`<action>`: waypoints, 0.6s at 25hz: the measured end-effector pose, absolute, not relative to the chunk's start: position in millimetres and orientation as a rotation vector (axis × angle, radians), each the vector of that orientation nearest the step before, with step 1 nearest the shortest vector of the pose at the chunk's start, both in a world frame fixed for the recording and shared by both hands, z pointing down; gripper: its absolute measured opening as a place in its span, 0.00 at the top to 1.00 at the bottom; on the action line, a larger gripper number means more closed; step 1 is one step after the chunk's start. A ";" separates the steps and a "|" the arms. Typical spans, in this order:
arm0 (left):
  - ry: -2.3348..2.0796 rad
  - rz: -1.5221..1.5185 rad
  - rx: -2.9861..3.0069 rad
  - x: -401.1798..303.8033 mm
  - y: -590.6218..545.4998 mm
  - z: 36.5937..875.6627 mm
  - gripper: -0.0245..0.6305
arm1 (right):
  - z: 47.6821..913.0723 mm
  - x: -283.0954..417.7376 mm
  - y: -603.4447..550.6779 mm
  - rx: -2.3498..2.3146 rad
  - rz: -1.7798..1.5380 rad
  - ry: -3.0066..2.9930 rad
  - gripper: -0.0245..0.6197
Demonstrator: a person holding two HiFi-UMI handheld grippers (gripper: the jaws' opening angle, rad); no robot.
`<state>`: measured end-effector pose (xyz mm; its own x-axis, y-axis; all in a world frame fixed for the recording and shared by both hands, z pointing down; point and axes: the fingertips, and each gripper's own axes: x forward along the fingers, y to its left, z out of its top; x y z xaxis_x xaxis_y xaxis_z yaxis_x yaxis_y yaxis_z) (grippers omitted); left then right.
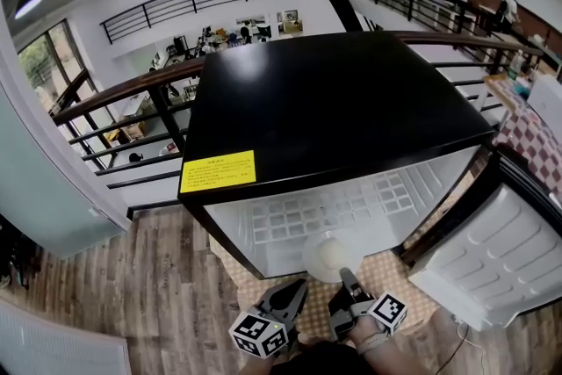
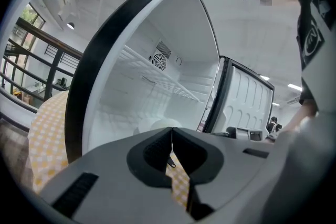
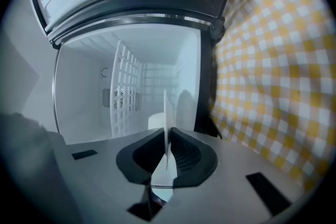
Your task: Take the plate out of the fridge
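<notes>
The white plate (image 1: pixel 328 257) sits at the front of the open black fridge (image 1: pixel 334 101), just at the mouth of its white inside. My right gripper (image 1: pixel 345 277) is shut on the plate's near rim. In the right gripper view the plate (image 3: pixel 166 107) stands edge-on, pinched between the pads of the right gripper (image 3: pixel 168 131). My left gripper (image 1: pixel 297 287) hovers beside it to the left, shut with nothing in it. In the left gripper view the tips of the left gripper (image 2: pixel 171 131) meet, and the pale plate (image 2: pixel 155 125) shows just beyond them.
The fridge door (image 1: pixel 492 250) hangs open to the right. A yellow checked cloth (image 1: pixel 391 272) lies under the fridge. A wire shelf (image 3: pixel 126 92) and a small white object (image 3: pixel 156 121) are inside. A dark railing (image 1: pixel 132 92) runs behind the fridge, above a lower floor.
</notes>
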<state>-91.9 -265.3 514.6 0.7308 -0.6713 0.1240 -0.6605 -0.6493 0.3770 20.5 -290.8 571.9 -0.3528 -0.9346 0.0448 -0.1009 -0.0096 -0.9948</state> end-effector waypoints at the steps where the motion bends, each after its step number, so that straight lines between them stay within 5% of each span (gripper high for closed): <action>1: -1.017 -0.035 2.540 -92.0 -263.7 513.3 0.95 | 570.7 21.3 -288.8 -1.108 -1.443 1.521 0.89; 15: -0.898 -0.028 2.582 -93.1 -223.4 512.6 0.95 | 556.9 22.4 -248.5 -1.112 -1.365 1.449 0.89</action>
